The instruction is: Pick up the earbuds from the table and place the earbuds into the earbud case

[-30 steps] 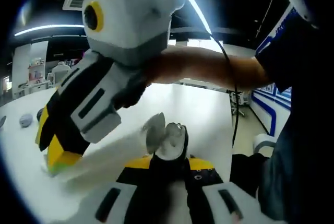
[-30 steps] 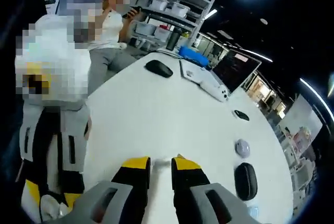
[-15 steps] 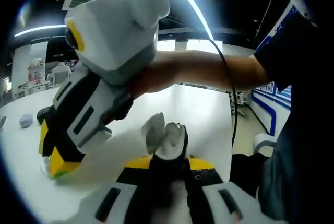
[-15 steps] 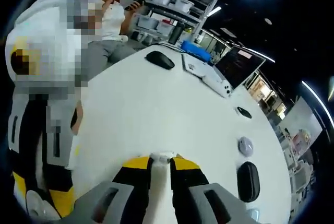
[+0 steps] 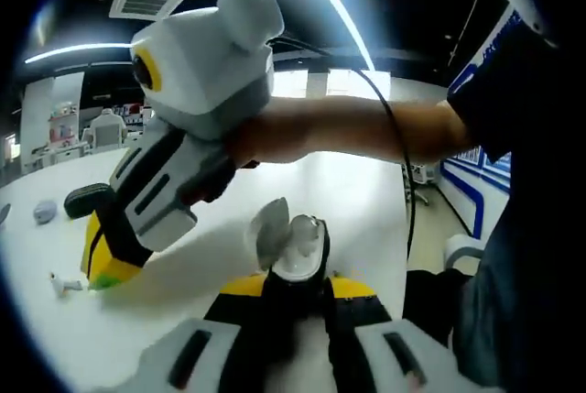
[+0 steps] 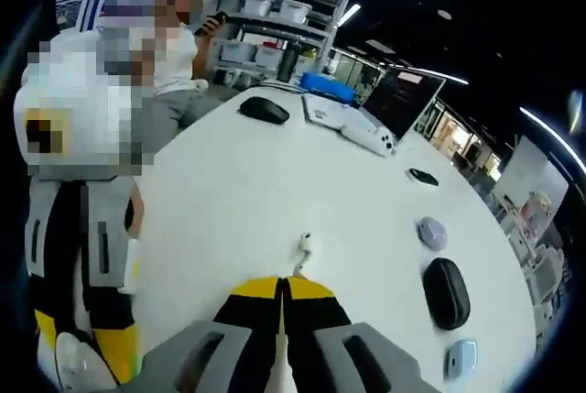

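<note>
At the bottom centre of the left gripper view, the left gripper [image 5: 295, 269] clamps the open earbud case [image 5: 291, 246]. The right gripper [image 6: 283, 290], jaws pressed together, may hold one earbud; its grip is unclear. Another earbud [image 6: 305, 248] lies on the white surface [image 6: 366, 201] just beyond. A shallow pinch could drop it short of the case.

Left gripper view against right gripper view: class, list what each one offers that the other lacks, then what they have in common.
The left gripper view offers the open earbud case clamped in the left gripper, plus the person's forearm. The right gripper view offers a laptop, a black mouse and a seated person. Common to both: the white table, a loose earbud lying just beyond the right gripper, and a black oval pouch.
</note>
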